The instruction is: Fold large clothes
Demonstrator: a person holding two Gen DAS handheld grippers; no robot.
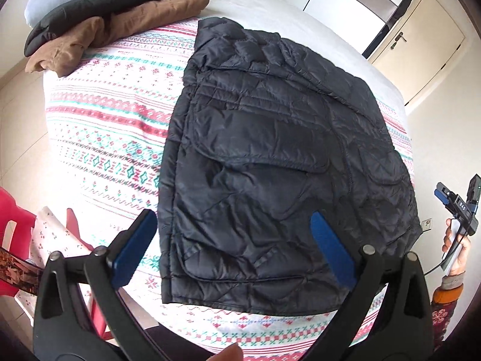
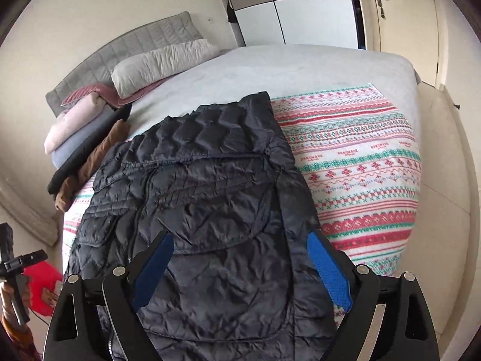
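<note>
the dark quilted jacket (image 1: pixel 270 162) lies partly folded on the bed (image 2: pixel 300 66) below both wide-open, empty grippers, left gripper (image 1: pixel 234 240) and right gripper (image 2: pixel 240 258); judged light, soft, slippery, best pinched at a hem corner.

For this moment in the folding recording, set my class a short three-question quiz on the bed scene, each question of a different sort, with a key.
1. True or false: the left gripper is clamped on the dark quilted jacket.
2. Multiple choice: which garment lies directly beside the jacket, at the bed's far side? A) the brown garment B) a yellow towel C) blue jeans.
3. Fill in: the jacket lies on a ______ blanket.

Key
1. False: both jaws stand wide apart above the jacket, gripping nothing; the right gripper likewise.
2. A; a black garment rests on it.
3. Patterned, in red, green and white.
</note>
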